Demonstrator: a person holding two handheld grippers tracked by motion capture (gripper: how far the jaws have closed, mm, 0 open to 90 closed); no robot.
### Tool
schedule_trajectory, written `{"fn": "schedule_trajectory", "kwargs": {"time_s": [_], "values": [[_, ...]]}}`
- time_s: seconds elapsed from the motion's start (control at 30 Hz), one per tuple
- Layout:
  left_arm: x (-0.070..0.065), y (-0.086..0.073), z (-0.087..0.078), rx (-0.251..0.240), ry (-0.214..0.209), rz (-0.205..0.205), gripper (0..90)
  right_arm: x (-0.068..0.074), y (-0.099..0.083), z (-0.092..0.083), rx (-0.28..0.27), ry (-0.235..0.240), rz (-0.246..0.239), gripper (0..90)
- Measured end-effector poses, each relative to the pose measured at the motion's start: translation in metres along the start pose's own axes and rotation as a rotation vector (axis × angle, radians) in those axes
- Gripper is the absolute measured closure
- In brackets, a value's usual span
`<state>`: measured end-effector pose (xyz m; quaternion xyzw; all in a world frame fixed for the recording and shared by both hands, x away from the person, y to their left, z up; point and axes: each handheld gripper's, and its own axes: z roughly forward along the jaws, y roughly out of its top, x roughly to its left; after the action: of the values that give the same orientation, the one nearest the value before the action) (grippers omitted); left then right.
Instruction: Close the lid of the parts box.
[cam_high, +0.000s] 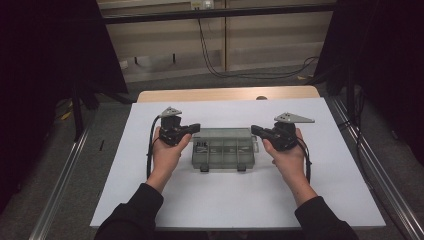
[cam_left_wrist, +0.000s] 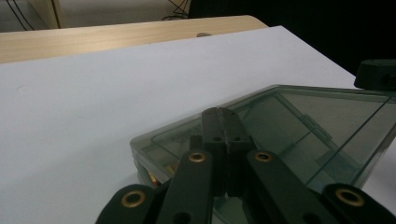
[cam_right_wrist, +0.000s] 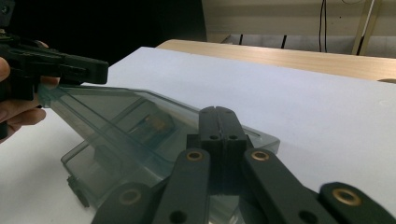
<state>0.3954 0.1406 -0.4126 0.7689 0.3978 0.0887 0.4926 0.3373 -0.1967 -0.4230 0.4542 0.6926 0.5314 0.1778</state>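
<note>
**Spotter:** In the middle of the white sheet (cam_high: 225, 200), nearer its far edge than its near one, sits your compartment box (cam_high: 225, 150). It is smoky clear plastic with dividers inside and two dark latches (cam_high: 203, 169) on the side facing the sheet's near edge.

**Operator:** How will it behave if I lift it?

**Spotter:** Light, I'd judge, and stiff in the base, but the lid (cam_right_wrist: 116, 121) is a thin pane that will flex and twist if you load one corner. The plastic looks smooth, so expect it to slide on the sheet rather than stay put. In your gripper views the lid looks tilted up off the base. I can't tell whether it is resting on a tip or standing free.

**Operator:** And my tongs?

**Spotter:** Both are pressed together with nothing between them. Your left gripper (cam_high: 196, 129) points in at the box's end towards the sheet's left edge. Your right gripper (cam_high: 254, 130) points in at the end towards the sheet's right edge. Each tip is at or just over the lid's end, but I can't make out whether either one touches it.

**Operator:** Where should I take hold?

**Spotter:** At the short ends, both sides at once, so the lid rises level and doesn't rack. To carry the whole box, spread your tongs and pinch the base wall, not the lid. Small parts show in one compartment, so keep it flat. Stay well inside the sheet, short of the bare wooden tabletop (cam_high: 225, 94) past its far edge.
</note>
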Motion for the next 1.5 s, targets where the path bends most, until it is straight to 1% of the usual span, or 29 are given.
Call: {"fn": "schedule_trajectory", "kwargs": {"time_s": [0.07, 0.1, 0.13, 0.17, 0.2, 0.27, 0.3, 0.33, 0.4, 0.43, 0.47, 0.53, 0.67, 0.7, 0.8, 0.83, 0.9, 0.93, 0.97, 1.07, 1.13, 1.17, 1.2, 1.33, 1.43, 1.5], "values": [[-0.002, -0.005, -0.002, -0.002, 0.005, 0.007, 90.0, 0.003, -0.004, -0.002, 0.003, -0.001, -0.017, 90.0], [-0.004, -0.008, -0.002, -0.005, 0.010, 0.009, 90.0, 0.004, -0.005, -0.002, 0.005, -0.001, -0.017, 90.0], [-0.005, -0.010, -0.003, -0.004, 0.005, 0.018, 90.0, 0.006, -0.007, -0.003, 0.008, 0.001, -0.023, 90.0], [-0.005, -0.012, -0.004, 0.000, 0.009, 0.027, 90.0, 0.007, -0.008, -0.004, 0.007, 0.000, -0.027, 90.0], [-0.006, -0.015, -0.005, 0.003, 0.007, 0.032, 90.0, 0.009, -0.010, -0.005, 0.007, 0.002, -0.022, 90.0], [-0.007, -0.019, -0.007, -0.001, 0.005, 0.034, 90.0, 0.011, -0.014, -0.006, 0.007, 0.001, -0.033, 90.0], [-0.008, -0.020, -0.008, 0.003, 0.012, 0.039, 90.0, 0.012, -0.016, -0.007, 0.009, -0.004, -0.033, 90.0], [-0.008, -0.022, -0.009, -0.001, 0.006, 0.038, 90.0, 0.013, -0.018, -0.007, 0.011, -0.002, -0.035, 90.0], [-0.010, -0.026, -0.011, -0.002, 0.009, 0.042, 90.0, 0.014, -0.022, -0.008, 0.013, -0.001, -0.031, 90.0], [-0.012, -0.028, -0.011, -0.013, 0.007, 0.027, 90.0, 0.014, -0.024, -0.008, 0.015, -0.001, -0.036, 90.0], [-0.012, -0.030, -0.012, 0.000, 0.007, 0.052, 90.0, 0.015, -0.025, -0.009, 0.019, -0.004, -0.040, 90.0], [-0.014, -0.033, -0.014, 0.001, 0.008, 0.053, 90.0, 0.015, -0.027, -0.010, 0.015, -0.002, -0.035, 90.0], [-0.016, -0.041, -0.021, -0.015, -0.004, 0.038, 90.0, 0.018, -0.032, -0.013, 0.014, 0.000, -0.038, 90.0], [-0.016, -0.043, -0.022, -0.021, -0.012, 0.034, 90.0, 0.019, -0.034, -0.014, 0.014, 0.001, -0.033, 90.0], [-0.015, -0.049, -0.025, -0.019, -0.011, 0.033, 90.0, 0.020, -0.039, -0.016, 0.017, -0.001, -0.034, 90.0], [-0.015, -0.051, -0.026, -0.017, -0.016, 0.030, 90.0, 0.020, -0.041, -0.016, 0.017, 0.000, -0.037, 90.0], [-0.015, -0.056, -0.027, -0.025, -0.013, 0.019, 90.0, 0.021, -0.043, -0.017, 0.022, 0.001, -0.036, 90.0], [-0.015, -0.057, -0.028, -0.023, -0.016, 0.023, 90.0, 0.022, -0.045, -0.017, 0.026, -0.001, -0.039, 90.0], [-0.015, -0.059, -0.028, -0.025, -0.016, 0.016, 90.0, 0.022, -0.046, -0.018, 0.027, 0.001, -0.040, 90.0], [-0.015, -0.061, -0.029, -0.021, -0.011, 0.018, 90.0, 0.024, -0.049, -0.017, 0.032, 0.002, -0.041, 90.0], [-0.015, -0.064, -0.028, -0.024, -0.016, 0.014, 90.0, 0.025, -0.052, -0.016, 0.038, 0.001, -0.048, 90.0], [-0.015, -0.066, -0.028, -0.022, -0.010, 0.012, 90.0, 0.025, -0.054, -0.016, 0.039, 0.002, -0.047, 90.0], [-0.015, -0.067, -0.028, -0.025, -0.010, 0.004, 90.0, 0.026, -0.055, -0.015, 0.042, 0.001, -0.047, 90.0], [-0.015, -0.074, -0.027, -0.016, -0.011, 0.003, 90.0, 0.026, -0.060, -0.015, 0.051, 0.000, -0.046, 90.0], [-0.015, -0.078, -0.027, -0.023, -0.018, -0.017, 90.0, 0.026, -0.064, -0.015, 0.053, -0.001, -0.040, 90.0], [-0.015, -0.080, -0.027, -0.022, -0.019, -0.019, 90.0, 0.025, -0.066, -0.016, 0.053, -0.004, -0.038, 90.0]]}}
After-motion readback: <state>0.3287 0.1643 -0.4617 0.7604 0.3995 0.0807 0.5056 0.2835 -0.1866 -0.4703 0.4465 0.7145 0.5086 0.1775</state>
